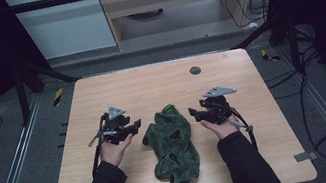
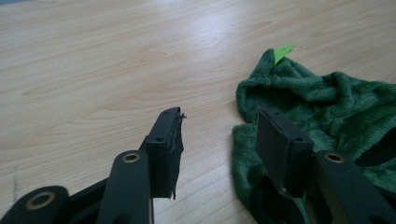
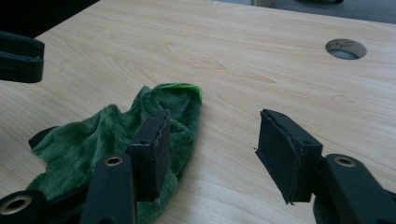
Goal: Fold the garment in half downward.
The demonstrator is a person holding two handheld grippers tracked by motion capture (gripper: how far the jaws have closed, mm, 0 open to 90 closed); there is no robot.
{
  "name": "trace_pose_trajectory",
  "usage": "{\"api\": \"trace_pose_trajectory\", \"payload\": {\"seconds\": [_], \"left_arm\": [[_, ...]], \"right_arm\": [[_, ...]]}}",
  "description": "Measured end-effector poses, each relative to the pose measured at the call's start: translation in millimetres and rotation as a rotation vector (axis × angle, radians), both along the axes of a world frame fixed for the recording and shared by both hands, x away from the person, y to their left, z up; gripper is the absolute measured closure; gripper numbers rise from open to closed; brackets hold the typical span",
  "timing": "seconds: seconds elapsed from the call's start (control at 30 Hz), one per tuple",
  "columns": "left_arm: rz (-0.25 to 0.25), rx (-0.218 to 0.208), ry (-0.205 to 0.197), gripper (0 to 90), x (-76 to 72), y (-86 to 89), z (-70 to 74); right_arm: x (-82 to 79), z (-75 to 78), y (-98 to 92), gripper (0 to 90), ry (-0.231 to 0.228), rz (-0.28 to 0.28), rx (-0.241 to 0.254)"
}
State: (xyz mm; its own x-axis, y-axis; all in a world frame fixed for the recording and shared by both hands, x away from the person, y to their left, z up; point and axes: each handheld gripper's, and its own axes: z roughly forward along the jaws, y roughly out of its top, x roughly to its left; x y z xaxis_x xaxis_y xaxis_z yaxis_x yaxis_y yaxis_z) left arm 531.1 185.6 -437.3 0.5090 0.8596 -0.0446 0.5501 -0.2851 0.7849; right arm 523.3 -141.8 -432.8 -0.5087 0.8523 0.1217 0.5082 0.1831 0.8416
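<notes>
**Claws released, green cloth between them**

Both claws lie apart on the table [image 1: 100,90], one in each hand, with a crumpled green cloth [image 1: 173,145] between them. From the high view, the left claw [image 1: 127,128] and the right claw [image 1: 200,114] point inward at the cloth from either side, neither touching it, and the sleeves come in from the bottom edge. That view also shows a round hole [image 1: 195,70] near the table's far edge and the cables trailing from each claw.

The left gripper view shows what the high view cannot: the left claw [image 2: 218,135] has its jaws spread wide with bare wood in the gap, and the cloth [image 2: 327,107] sits behind the right-hand jaw. A bright green tag [image 2: 284,49] sticks up from the plush.

The right gripper view shows the right claw [image 3: 212,144] likewise released, jaws wide, holding nothing. Its left-hand jaw stands in front of the cloth [image 3: 112,133], whose bright green edge shows at the top fold. The hole [image 3: 345,48] appears far right, and part of the left claw [image 3: 18,56] juts in at the left edge.
</notes>
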Motion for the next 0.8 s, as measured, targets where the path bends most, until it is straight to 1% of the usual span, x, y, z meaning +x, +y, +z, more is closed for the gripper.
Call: {"api": "trace_pose_trajectory", "payload": {"seconds": [0.17,0.23,0.33,0.4,0.43,0.5,0.53,0.57,0.6,0.7,0.8], "left_arm": [[-0.009,0.009,0.025,50.8,8.6,-10.8,-9.6],[-0.011,0.02,0.039,50.8,12.5,-15.4,-13.6],[-0.023,0.024,0.06,50.4,16.8,-23.9,-20.3],[-0.032,0.034,0.064,49.8,18.5,-28.9,-23.8],[-0.037,0.044,0.068,49.8,19.5,-30.7,-25.5],[-0.037,0.045,0.078,49.9,21.7,-33.3,-29.4],[-0.037,0.046,0.087,49.9,23.0,-34.2,-31.5],[-0.041,0.056,0.095,50.0,24.6,-35.0,-34.1],[-0.045,0.058,0.104,50.1,25.2,-36.1,-36.4],[-0.055,0.08,0.119,50.7,26.3,-37.9,-41.3],[-0.067,0.085,0.125,51.6,26.5,-39.6,-43.8]], "right_arm": [[4.7,-6.0,8.1,45.4,0.014,0.013,-0.016],[6.4,-7.8,11.9,46.0,0.02,0.022,-0.015],[9.3,-10.4,17.5,46.5,0.031,0.031,-0.014],[11.0,-12.2,20.1,46.7,0.034,0.033,-0.018],[11.7,-13.7,22.2,47.1,0.04,0.034,-0.016],[14.0,-18.0,25.9,48.1,0.056,0.045,-0.027],[14.0,-18.0,25.9,48.1,0.056,0.045,-0.027],[15.0,-19.9,27.1,48.5,0.063,0.044,-0.03],[16.4,-22.2,27.8,48.9,0.072,0.048,-0.029],[18.4,-27.4,30.2,50.5,0.096,0.053,-0.035],[19.9,-33.9,33.5,51.6,0.119,0.063,-0.046]]}}
